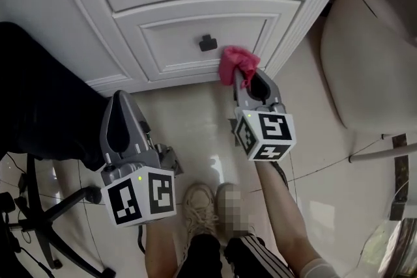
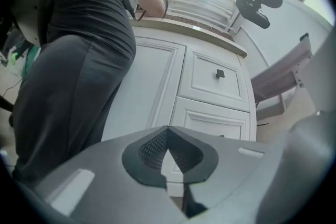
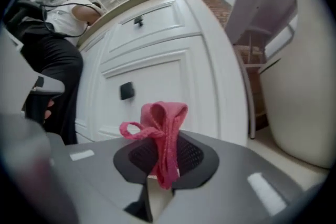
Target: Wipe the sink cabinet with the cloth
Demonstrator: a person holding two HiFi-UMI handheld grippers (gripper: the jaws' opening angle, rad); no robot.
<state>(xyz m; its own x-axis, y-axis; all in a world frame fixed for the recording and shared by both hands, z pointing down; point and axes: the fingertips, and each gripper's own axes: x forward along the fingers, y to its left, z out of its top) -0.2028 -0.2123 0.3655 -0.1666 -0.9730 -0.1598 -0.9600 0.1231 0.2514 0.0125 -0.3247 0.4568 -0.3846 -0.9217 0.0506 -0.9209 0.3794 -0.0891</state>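
Observation:
The white sink cabinet (image 1: 195,3) fills the top of the head view, with a lower drawer and its black knob (image 1: 208,43). My right gripper (image 1: 246,78) is shut on a bunched pink cloth (image 1: 236,64), held close to the drawer's lower right corner, just right of the knob. In the right gripper view the cloth (image 3: 161,136) sticks up between the jaws before the drawer front (image 3: 157,81). My left gripper (image 1: 121,115) hangs lower left, away from the cabinet, shut on nothing; its jaw tips (image 2: 168,134) meet in front of the cabinet (image 2: 210,107).
A person in dark trousers (image 1: 45,94) stands at the cabinet's left side. A black office chair base (image 1: 45,218) sits at lower left. A white toilet or tub (image 1: 371,68) stands to the right. My own shoes (image 1: 212,205) rest on the glossy tile floor.

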